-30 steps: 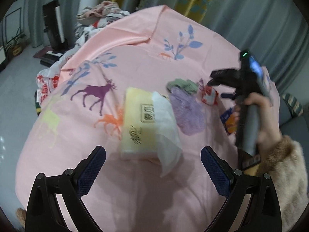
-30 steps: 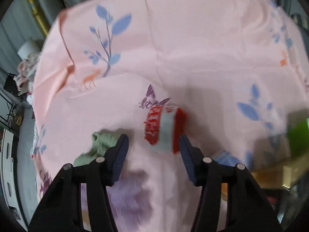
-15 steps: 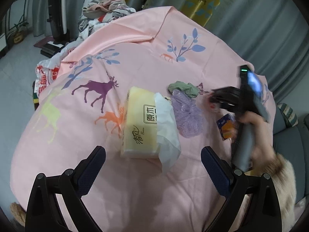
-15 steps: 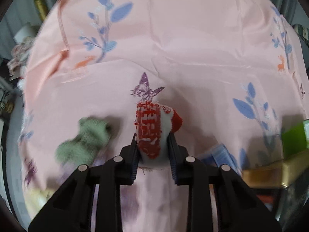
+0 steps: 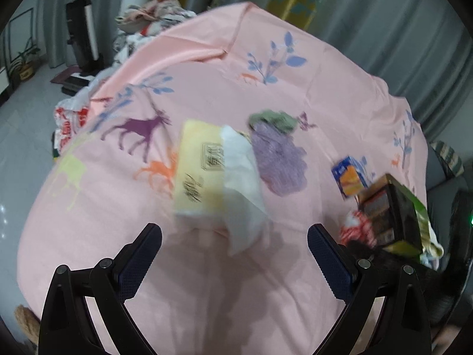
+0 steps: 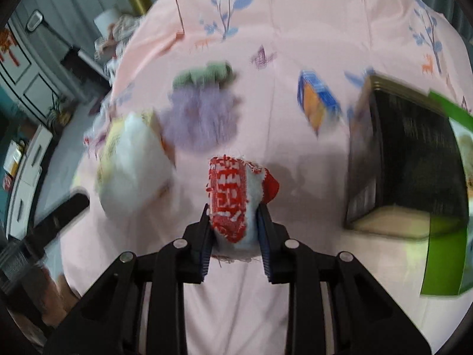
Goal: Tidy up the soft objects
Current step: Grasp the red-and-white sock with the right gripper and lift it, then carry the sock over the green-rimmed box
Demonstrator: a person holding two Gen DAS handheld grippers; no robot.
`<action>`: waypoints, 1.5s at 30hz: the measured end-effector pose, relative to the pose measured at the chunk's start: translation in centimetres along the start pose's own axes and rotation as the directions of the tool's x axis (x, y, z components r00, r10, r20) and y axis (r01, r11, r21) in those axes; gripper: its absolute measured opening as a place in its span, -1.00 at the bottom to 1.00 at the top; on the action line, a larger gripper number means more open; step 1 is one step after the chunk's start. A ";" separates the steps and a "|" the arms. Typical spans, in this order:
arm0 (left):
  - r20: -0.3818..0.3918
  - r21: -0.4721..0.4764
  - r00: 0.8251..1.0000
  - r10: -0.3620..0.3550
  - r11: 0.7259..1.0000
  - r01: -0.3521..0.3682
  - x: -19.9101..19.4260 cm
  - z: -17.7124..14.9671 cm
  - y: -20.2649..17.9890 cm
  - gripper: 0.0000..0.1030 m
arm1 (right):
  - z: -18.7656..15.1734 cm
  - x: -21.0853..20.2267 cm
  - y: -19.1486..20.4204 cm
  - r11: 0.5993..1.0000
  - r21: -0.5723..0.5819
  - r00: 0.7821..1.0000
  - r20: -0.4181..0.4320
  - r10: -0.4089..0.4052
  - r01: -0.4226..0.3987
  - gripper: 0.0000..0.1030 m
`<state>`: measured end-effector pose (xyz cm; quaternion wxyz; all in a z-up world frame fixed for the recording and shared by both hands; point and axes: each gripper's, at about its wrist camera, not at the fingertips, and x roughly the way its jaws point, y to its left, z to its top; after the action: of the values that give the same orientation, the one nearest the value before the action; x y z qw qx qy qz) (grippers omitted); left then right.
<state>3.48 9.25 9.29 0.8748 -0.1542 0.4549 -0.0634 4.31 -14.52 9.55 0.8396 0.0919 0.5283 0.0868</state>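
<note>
Right wrist view puts the right gripper [image 6: 235, 222] at the centre, its two pads pressed against the sides of a small red-and-white cloth bundle [image 6: 233, 198]. Its jaws have just been closing, and the bundle sits squeezed between them, bulging above the pads, so the grip looks secure. The bundle appears lifted clear of the pink sheet [image 6: 295, 29], with its shadow falling on the sheet behind it, though motion blur makes the gap hard to judge. Just to the right stands an open box [image 6: 408, 159], dark inside with a green flap folded out; its mouth faces the gripper, which suggests it is the place meant for the soft things and explains why the bundle is carried that way. Beyond the bundle lie a purple cloth [image 6: 201, 121] and a green cloth [image 6: 204, 74] touching each other, a tissue pack [image 6: 133, 162] to the left, and a small blue-and-orange carton [image 6: 317, 103] between the cloths and the box.

Over on the left wrist view, the left gripper [image 5: 235, 254] hangs with its jaws wide apart and nothing between them, poised near the tissue pack [image 5: 204, 174], probably waiting its turn. The purple cloth [image 5: 280, 159] and green cloth [image 5: 275, 119] are not yet collected.
</note>
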 end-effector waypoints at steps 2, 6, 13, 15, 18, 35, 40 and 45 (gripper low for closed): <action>-0.028 0.022 0.999 -0.023 0.999 0.023 0.6 -0.4 -0.7 0.93 | -1.3 0.9 -0.1 1.000 -0.006 0.999 -0.029 -0.012 0.012 -0.42; -0.050 0.073 0.998 -0.044 0.996 0.048 0.9 -1.3 -2.4 0.93 | -2.4 2.3 -0.8 0.999 0.002 0.997 -0.062 -0.040 0.040 -0.37; -0.102 0.052 0.990 -0.097 0.993 0.102 1.9 -2.2 -3.2 0.67 | -2.0 -0.9 -3.2 0.998 0.059 0.999 0.016 0.036 -0.037 0.44; -0.130 0.033 0.983 -0.126 0.991 0.131 2.4 -2.5 -3.3 0.56 | -1.8 -1.8 -4.1 0.993 0.095 0.997 0.054 0.061 -0.066 0.44; -0.168 0.022 0.965 -0.199 0.978 0.206 3.2 -3.1 -4.3 0.40 | -1.6 -2.2 -5.0 0.982 0.136 0.990 0.077 0.119 -0.129 0.43; -0.317 0.113 0.905 -0.285 0.936 0.334 7.9 -6.5 -9.7 -0.30 | -2.4 4.0 -6.1 0.910 0.279 0.935 -0.085 0.343 -0.308 -0.21; -0.309 0.122 0.903 -0.297 0.930 0.348 8.1 -6.4 -9.8 -0.36 | -2.5 5.0 -6.6 0.891 0.310 0.922 -0.093 0.377 -0.332 -0.17; -0.282 0.182 0.916 -0.286 0.921 0.344 7.1 -6.4 -10.6 -0.38 | -2.6 4.2 -6.4 0.879 0.309 0.911 -0.079 0.405 -0.364 -0.34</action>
<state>2.65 -3.88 3.74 0.8002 -0.1155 0.5203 -0.2750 4.12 -19.55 3.19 0.7435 0.3098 0.5645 0.1806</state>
